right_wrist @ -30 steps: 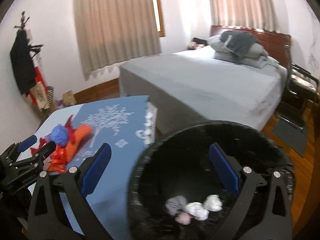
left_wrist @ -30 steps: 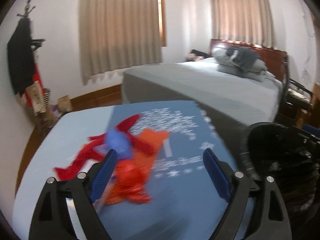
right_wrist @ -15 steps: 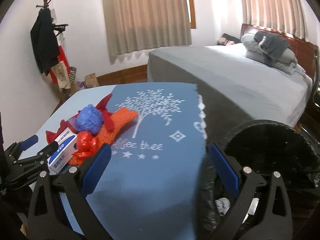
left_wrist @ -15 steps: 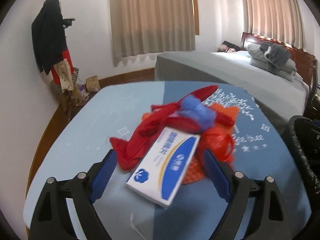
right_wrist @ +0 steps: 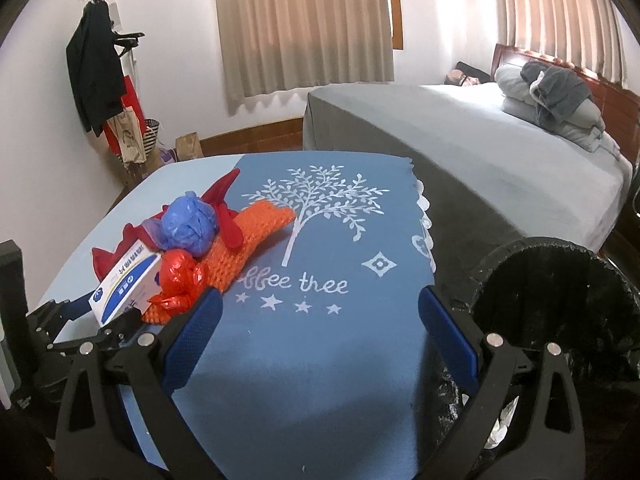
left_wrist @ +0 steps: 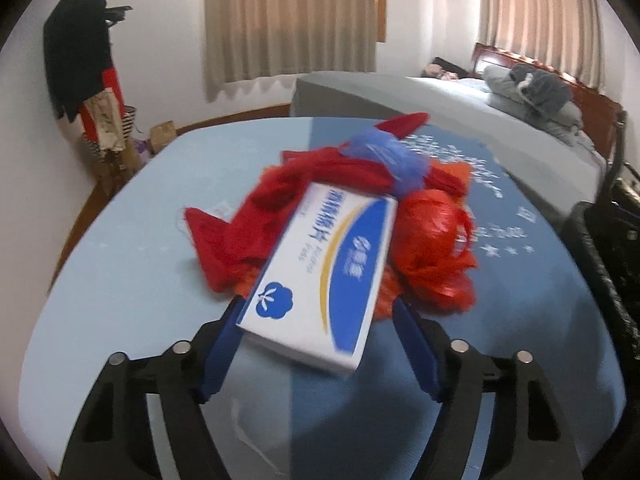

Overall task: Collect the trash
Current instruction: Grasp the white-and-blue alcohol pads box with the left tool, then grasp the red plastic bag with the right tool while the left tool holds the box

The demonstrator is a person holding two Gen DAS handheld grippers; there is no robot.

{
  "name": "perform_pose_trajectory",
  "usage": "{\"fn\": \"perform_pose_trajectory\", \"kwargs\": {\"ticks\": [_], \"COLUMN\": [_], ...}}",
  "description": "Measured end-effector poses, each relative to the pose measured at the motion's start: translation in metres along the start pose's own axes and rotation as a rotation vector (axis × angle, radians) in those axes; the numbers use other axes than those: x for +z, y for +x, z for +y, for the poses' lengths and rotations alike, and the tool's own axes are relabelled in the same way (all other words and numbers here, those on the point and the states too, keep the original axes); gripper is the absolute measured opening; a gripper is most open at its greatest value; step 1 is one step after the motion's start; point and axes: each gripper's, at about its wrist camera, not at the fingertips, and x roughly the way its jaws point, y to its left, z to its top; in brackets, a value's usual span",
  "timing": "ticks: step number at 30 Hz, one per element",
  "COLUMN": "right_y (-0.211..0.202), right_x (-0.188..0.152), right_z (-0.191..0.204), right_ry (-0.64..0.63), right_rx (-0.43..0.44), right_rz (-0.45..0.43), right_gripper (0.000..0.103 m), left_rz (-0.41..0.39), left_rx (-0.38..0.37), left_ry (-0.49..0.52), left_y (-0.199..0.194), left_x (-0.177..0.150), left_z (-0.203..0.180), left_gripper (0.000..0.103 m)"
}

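A white and blue carton (left_wrist: 320,276) lies tilted on a trash pile: a red cloth (left_wrist: 280,200), a crumpled red bag (left_wrist: 432,240), a blue bag ball (left_wrist: 388,156) and orange netting (right_wrist: 248,236). My left gripper (left_wrist: 320,312) has its blue fingers either side of the carton's near end, jaws narrowed around it; contact is unclear. The right wrist view shows the carton (right_wrist: 126,282) too. My right gripper (right_wrist: 320,312) is open and empty above the blue tablecloth (right_wrist: 320,360).
A black-lined trash bin (right_wrist: 560,300) stands at the table's right edge, with white crumpled paper inside (right_wrist: 504,424). A grey bed (right_wrist: 480,148) lies behind. A coat stand (right_wrist: 100,76) with bags is at the far left wall.
My left gripper has moved forward to the pile and its jaws have narrowed around the carton. My right gripper has swung left, away from over the bin, to above the tablecloth.
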Motion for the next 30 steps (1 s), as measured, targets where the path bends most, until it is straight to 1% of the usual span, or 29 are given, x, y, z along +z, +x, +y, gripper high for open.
{"fn": "perform_pose_trajectory", "kwargs": {"ticks": [4, 9, 13, 17, 19, 21, 22, 25, 30], "right_y": [0.001, 0.003, 0.006, 0.007, 0.008, 0.009, 0.010, 0.010, 0.012], "right_x": [-0.002, -0.003, -0.004, -0.004, -0.004, -0.004, -0.004, -0.004, 0.000], "right_z": [-0.001, -0.003, -0.003, -0.002, -0.002, -0.001, -0.001, 0.003, 0.011], "right_ry": [0.005, 0.009, 0.009, 0.004, 0.004, 0.005, 0.005, -0.001, -0.008], "right_rx": [-0.003, -0.005, -0.004, -0.004, -0.004, -0.002, 0.000, 0.007, 0.029], "right_rz": [0.005, 0.012, 0.017, 0.020, 0.021, 0.023, 0.024, 0.022, 0.014], "right_gripper": [0.096, 0.096, 0.096, 0.096, 0.096, 0.096, 0.096, 0.096, 0.096], "left_rz": [-0.001, -0.009, 0.008, 0.020, 0.029, 0.037, 0.041, 0.034, -0.016], "left_rx": [-0.046, 0.000, 0.009, 0.010, 0.005, 0.001, -0.001, -0.002, -0.007], "left_ry": [0.008, 0.002, -0.016, 0.001, 0.004, 0.007, 0.006, 0.000, -0.020], "left_y": [-0.008, -0.004, 0.009, 0.016, 0.020, 0.022, 0.023, 0.020, 0.002], "left_x": [-0.002, 0.006, 0.015, 0.019, 0.021, 0.021, 0.021, 0.021, 0.025], "left_z": [-0.008, -0.004, -0.001, -0.006, -0.010, -0.012, -0.013, -0.013, -0.007], "left_gripper": [0.071, 0.072, 0.072, 0.072, 0.070, 0.058, 0.054, 0.054, 0.054]}}
